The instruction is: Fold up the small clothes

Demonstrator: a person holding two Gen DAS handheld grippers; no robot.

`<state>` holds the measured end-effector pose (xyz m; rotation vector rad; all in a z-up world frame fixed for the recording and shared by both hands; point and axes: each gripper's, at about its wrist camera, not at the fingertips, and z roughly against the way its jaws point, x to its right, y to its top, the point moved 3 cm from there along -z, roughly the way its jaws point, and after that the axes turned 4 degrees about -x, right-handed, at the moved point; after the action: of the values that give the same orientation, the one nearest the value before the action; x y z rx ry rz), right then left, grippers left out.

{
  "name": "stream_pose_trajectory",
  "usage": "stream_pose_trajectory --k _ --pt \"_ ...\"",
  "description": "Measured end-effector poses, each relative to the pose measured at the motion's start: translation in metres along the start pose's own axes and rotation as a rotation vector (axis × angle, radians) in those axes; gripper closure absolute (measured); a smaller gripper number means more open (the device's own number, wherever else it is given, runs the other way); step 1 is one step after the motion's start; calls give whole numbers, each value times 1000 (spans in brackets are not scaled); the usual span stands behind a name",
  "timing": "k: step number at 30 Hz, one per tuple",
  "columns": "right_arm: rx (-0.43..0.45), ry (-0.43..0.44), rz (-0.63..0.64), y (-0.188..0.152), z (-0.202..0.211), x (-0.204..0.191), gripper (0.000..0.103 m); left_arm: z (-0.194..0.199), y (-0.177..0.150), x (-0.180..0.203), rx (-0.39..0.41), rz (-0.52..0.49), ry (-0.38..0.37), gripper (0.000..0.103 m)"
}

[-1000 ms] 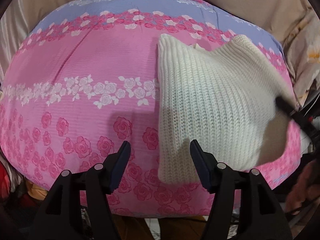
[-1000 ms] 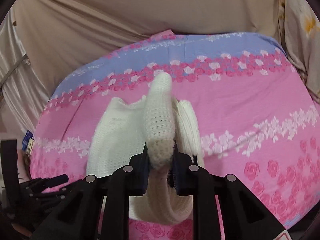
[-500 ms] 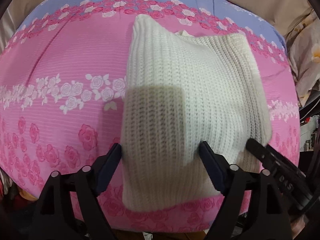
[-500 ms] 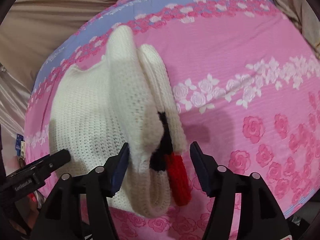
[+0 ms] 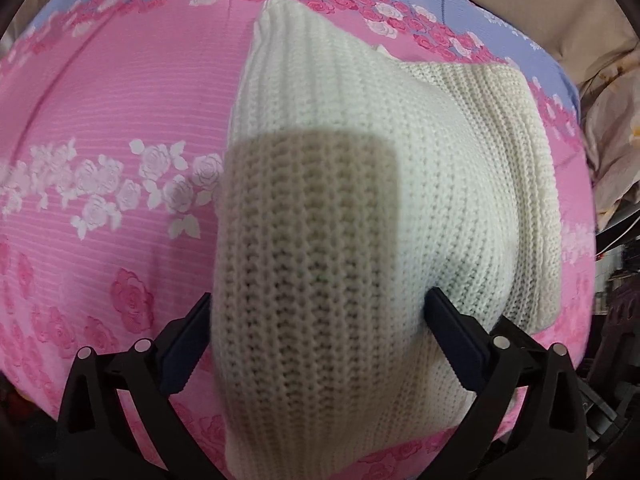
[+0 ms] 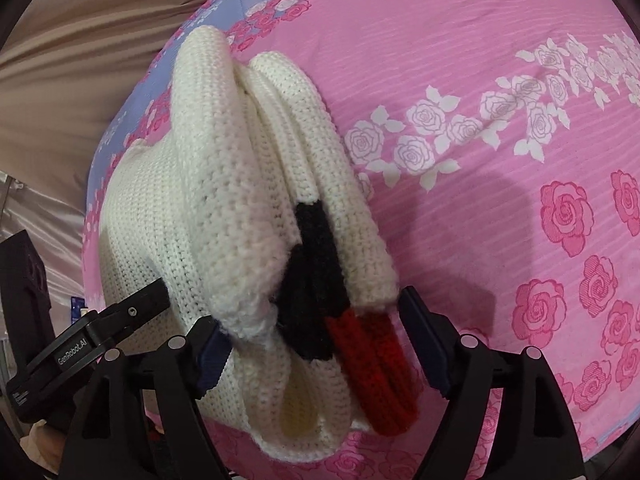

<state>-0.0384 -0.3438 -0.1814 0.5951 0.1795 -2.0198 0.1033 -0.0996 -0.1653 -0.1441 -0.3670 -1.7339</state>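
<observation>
As seen from left wrist: we have cream chunky-knit folded garment [image 5: 360, 216] lying on pink rose-print bedcover [image 5: 100, 120]; left gripper [image 5: 316, 320] jaws opening, straddling near edge, no squeeze visible. Soft, light, springy.

Right wrist: right gripper [image 6: 308, 324] jaws opening around layered edge with black-and-red knit trim [image 6: 340, 312]. We'd pinch all layers together.

Both the left claw [image 5: 318, 330] and right claw [image 6: 312, 338] point steeply down, jaws opening.

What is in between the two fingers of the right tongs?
In the right wrist view, the folded white knitted sweater, with its black and red edge, lies between the opening right tongs, on the pink rose-patterned bedsheet.
</observation>
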Motion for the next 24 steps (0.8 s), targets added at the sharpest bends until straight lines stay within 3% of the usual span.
stream_pose_trajectory --k 4,5,6,9,11,15,19,22,24 --pt "-7 2 -14 3 -1 -3 25 -9 -2 -17 -87 131 -157 7" --pt "-15 14 -19 5 -1 -4 32 -9 -3 -20 -117 166 -214 17" --pt "-30 41 -32 6 -2 -5 42 -7 -4 -19 -133 173 -234 20" --pt "-36 79 -56 7 2 -8 61 7 -4 -10 -156 123 -249 43" --pt "6 94 -58 5 14 -13 65 22 -6 -3 -160 92 -285 56" --pt "119 129 -40 -4 56 -23 70 58 -16 19 -120 -3 -323 60" --pt "205 37 7 -18 90 -22 69 66 -36 43 -86 -116 -293 57" --pt "152 -25 -14 -29 70 4 65 29 -52 45 -141 -151 -180 53" --pt "93 -87 -44 -36 47 18 63 10 -64 41 -162 -153 -99 42"
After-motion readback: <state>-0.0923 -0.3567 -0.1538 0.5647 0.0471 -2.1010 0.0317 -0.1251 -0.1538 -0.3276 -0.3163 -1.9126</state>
